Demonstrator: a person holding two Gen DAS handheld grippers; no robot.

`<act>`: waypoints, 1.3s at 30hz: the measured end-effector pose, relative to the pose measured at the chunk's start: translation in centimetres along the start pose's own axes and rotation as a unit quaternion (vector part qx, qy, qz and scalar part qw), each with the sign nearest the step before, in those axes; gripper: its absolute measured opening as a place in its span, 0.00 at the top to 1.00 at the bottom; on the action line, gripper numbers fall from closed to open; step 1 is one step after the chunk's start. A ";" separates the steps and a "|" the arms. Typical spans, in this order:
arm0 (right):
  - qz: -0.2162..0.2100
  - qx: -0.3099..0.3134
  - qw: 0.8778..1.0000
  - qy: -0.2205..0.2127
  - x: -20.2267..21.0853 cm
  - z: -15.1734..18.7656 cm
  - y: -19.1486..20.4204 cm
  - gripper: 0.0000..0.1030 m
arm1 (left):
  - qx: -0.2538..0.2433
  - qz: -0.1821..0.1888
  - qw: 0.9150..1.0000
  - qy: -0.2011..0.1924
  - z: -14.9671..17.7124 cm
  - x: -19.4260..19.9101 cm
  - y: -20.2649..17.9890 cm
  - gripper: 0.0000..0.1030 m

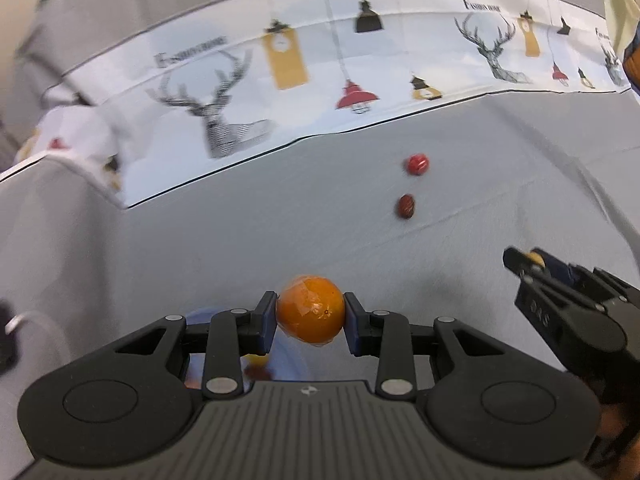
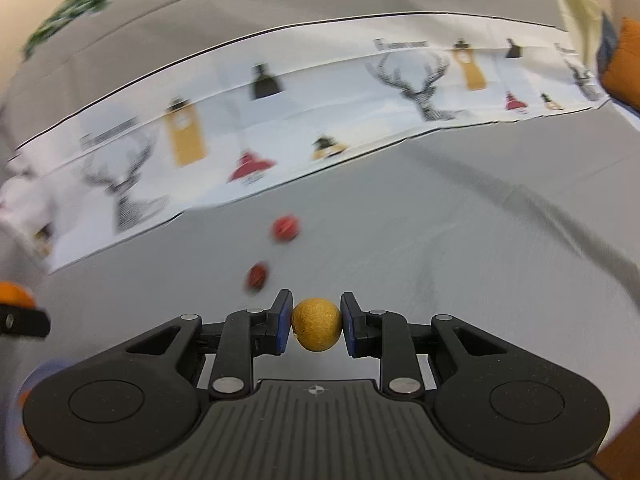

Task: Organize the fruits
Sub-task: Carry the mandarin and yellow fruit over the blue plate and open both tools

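We hold an orange [image 1: 310,316] clamped in the left claw [image 1: 310,322] and a small yellow fruit [image 2: 317,324] in the right claw [image 2: 316,326] above the surface [image 1: 460,216], and either round fruit may slip out and roll away.

orange fruit [image 1: 310,312] | mustard-yellow ball [image 2: 316,324] | grey cloth [image 1: 200,240] | white deer-print banner [image 1: 248,92]

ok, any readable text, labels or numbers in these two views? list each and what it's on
No line reads cleanly.
Heading beside the deer on the printed cloth: starts with a large "F", remaining letters too blurred; it repeats along the strip.
Same heading in the right wrist view: blurred.
Small crosshair mark on each gripper body: a symbol, no text.
Orange, yellow fruit: no labels visible.
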State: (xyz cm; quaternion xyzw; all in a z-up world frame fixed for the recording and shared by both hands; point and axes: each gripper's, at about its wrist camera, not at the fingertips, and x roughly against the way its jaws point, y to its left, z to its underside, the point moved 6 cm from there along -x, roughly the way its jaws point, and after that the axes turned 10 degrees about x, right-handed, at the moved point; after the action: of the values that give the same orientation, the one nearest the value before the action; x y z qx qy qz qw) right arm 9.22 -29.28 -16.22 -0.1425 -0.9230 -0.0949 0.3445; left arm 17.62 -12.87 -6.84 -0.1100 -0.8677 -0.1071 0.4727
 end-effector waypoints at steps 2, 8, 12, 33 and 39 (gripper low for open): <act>-0.020 0.015 1.000 0.006 2.0 0.7 1.7 0.74 | 0.010 -0.009 1.000 -0.007 1.6 1.9 1.6 0.63; -0.091 0.070 0.993 -0.009 9.0 1.5 7.7 0.74 | 0.054 -0.016 0.998 -0.018 6.2 6.7 6.3 0.63; -0.131 0.110 0.985 -0.030 14.2 2.1 11.2 0.74 | 0.073 -0.020 0.997 -0.028 9.5 10.0 8.9 0.63; -0.182 0.246 0.950 -0.058 25.8 7.5 18.0 0.74 | 0.143 0.015 0.988 -0.054 20.3 17.6 13.8 0.63; -0.177 0.245 0.952 -0.045 24.7 7.7 18.1 0.74 | 0.136 0.018 0.990 -0.038 20.1 16.0 13.7 0.63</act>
State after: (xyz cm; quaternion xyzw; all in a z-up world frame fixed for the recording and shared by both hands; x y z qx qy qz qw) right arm -7.34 -5.25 -4.15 0.1077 -0.9428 0.0809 0.3048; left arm -2.86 7.42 -2.81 -0.0638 -0.8894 0.0247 0.4520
